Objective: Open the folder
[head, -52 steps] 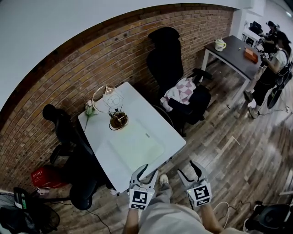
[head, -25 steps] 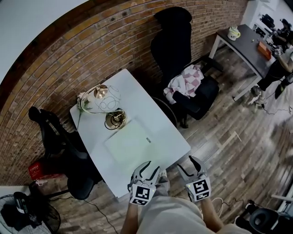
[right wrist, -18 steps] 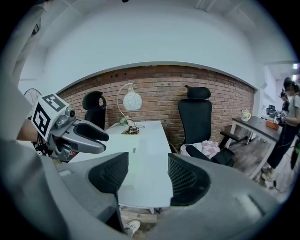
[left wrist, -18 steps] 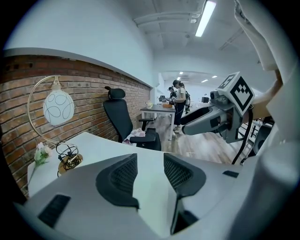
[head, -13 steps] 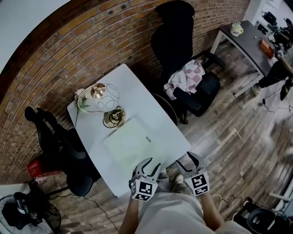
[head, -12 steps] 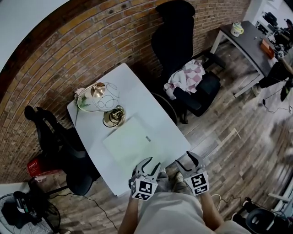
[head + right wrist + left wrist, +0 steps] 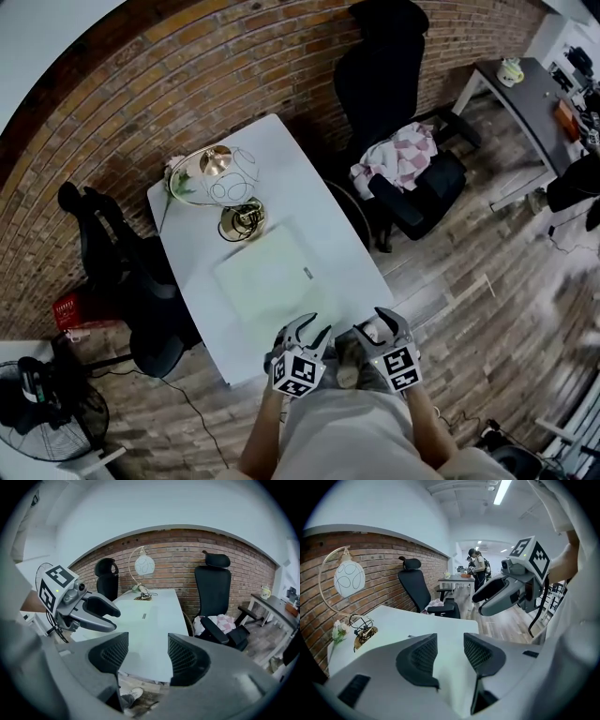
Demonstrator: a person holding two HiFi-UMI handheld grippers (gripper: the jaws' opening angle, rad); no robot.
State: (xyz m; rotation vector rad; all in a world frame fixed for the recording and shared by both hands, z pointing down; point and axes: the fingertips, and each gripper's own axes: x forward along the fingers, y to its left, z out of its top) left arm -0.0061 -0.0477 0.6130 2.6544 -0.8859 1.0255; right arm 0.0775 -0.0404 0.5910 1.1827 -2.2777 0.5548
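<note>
Both grippers have come forward and lower since the earlier frame, so that the left gripper [image 7: 302, 330] and the right gripper [image 7: 379, 325] now hang at the near edge of the white table [image 7: 281, 187], where before they were held back over the floor. Each claw stands well open and has hold of nothing: the left gripper view shows only bare tabletop between its jaws, and the right gripper view shows the table's edge and the floor below between its own. The pale green folder [image 7: 265, 278] lies flat and closed in the middle of the table, between the grippers and the lamp [image 7: 217, 172], apart from both claws and just short of the lamp's base. This looks like the approach step, with the opening itself not yet begun. The folder is close to square; its long axis seems to run along the table's length, away from the person toward the lamp, though the difference is slight. A small dark tab [image 7: 307, 273] sits at the edge on the person's right, and I judge that to be the free edge of the cover, but no view settles it. The next move probably calls for one claw to reach that edge and slip a jaw under the cover alone, while the other presses the rest down
</note>
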